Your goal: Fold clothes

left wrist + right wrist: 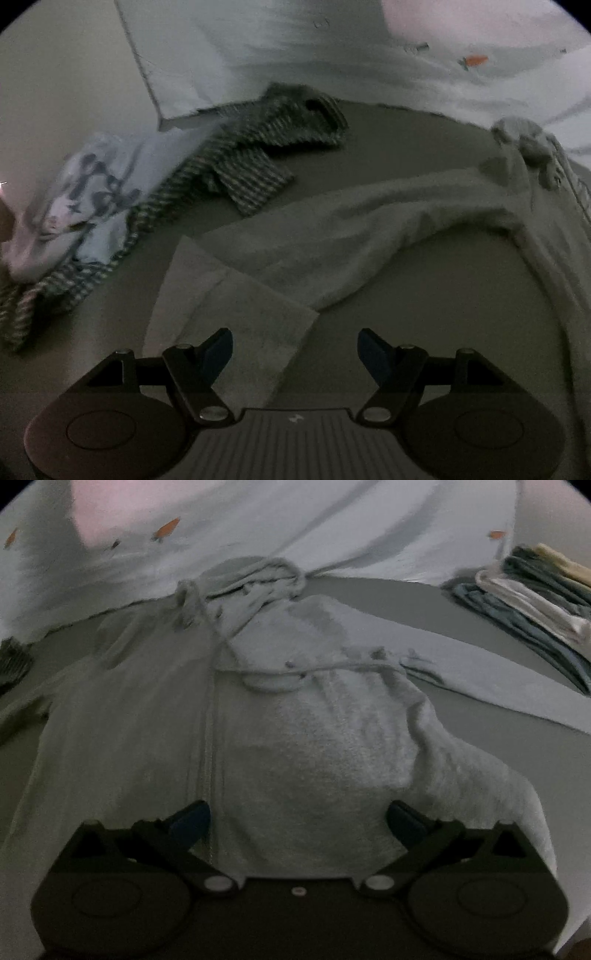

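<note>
Currently grey hoodie [314,738] lies flat, mid-frame, drawstrings loose; left gripper [295,350] and right gripper [297,821] fingers spread, empty.

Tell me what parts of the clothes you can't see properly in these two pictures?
- Grey hoodie: right wrist view, its bottom hem is hidden behind the right gripper.
- Hoodie sleeve: left wrist view, the cuff end slips behind the left gripper.
- Striped garment: its lower end is cut off at the left edge.
- Folded stack: blurred and cut off at the right edge, so its pieces cannot be counted.
</note>
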Action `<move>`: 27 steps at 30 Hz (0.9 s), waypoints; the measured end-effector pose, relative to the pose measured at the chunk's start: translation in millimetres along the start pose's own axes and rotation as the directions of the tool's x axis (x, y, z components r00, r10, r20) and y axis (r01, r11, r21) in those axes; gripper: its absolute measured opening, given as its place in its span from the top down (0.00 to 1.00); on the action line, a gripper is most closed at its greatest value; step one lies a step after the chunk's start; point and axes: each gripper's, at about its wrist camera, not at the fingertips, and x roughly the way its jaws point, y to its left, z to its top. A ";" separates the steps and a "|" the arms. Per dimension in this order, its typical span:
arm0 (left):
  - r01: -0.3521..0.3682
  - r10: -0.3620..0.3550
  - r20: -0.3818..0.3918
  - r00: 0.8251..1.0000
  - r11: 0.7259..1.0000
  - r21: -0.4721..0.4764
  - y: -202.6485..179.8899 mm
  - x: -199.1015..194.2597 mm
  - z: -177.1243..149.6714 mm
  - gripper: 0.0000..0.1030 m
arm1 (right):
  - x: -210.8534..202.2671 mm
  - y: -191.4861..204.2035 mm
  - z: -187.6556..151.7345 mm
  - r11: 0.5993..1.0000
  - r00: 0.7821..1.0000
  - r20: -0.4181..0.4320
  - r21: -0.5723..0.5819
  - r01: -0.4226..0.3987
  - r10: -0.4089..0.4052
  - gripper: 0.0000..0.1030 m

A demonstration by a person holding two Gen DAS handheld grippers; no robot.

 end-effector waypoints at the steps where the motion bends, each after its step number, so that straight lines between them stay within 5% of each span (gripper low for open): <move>1: 0.013 -0.013 -0.008 1.000 1.000 -0.007 2.4 3.5 -0.9 0.27 | -0.2 2.3 -1.8 1.000 1.000 0.009 0.013 0.012 -0.012 0.00; 4: 0.040 -0.040 -0.009 0.999 0.999 -0.022 8.0 8.5 -5.0 0.34 | -3.0 5.5 -6.1 0.999 0.999 0.023 0.038 0.038 -0.039 0.00; 6: 0.039 -0.039 0.011 0.999 0.999 -0.022 13.0 6.5 -6.4 0.57 | -4.4 6.5 -8.7 0.998 0.998 0.035 0.047 0.048 -0.049 0.00; 7: 0.036 -0.036 0.017 0.999 0.999 -0.029 16.8 5.1 -6.3 0.83 | -4.3 6.3 -9.3 0.998 0.998 0.038 0.047 0.047 -0.049 0.00; 8: 0.051 -0.050 0.025 0.998 0.996 -0.069 23.8 2.6 -5.0 0.97 | -4.2 6.1 -9.8 0.998 0.998 0.040 0.047 0.047 -0.049 0.00; 14: 0.121 -0.088 0.118 0.989 0.941 -0.315 67.2 -21.6 5.6 0.97 | -3.3 8.0 -11.4 0.997 0.997 0.049 0.049 0.051 -0.054 0.00; 22: 0.178 -0.143 0.119 0.982 0.914 -0.365 73.5 -22.2 11.8 0.97 | -4.1 7.4 -14.0 0.998 0.996 0.067 0.049 0.050 -0.053 0.00; 27: 0.213 -0.181 0.112 0.977 0.825 -0.523 100.0 -15.3 8.7 0.97 | -4.5 6.8 -15.2 0.998 0.996 0.074 0.046 0.047 -0.050 0.00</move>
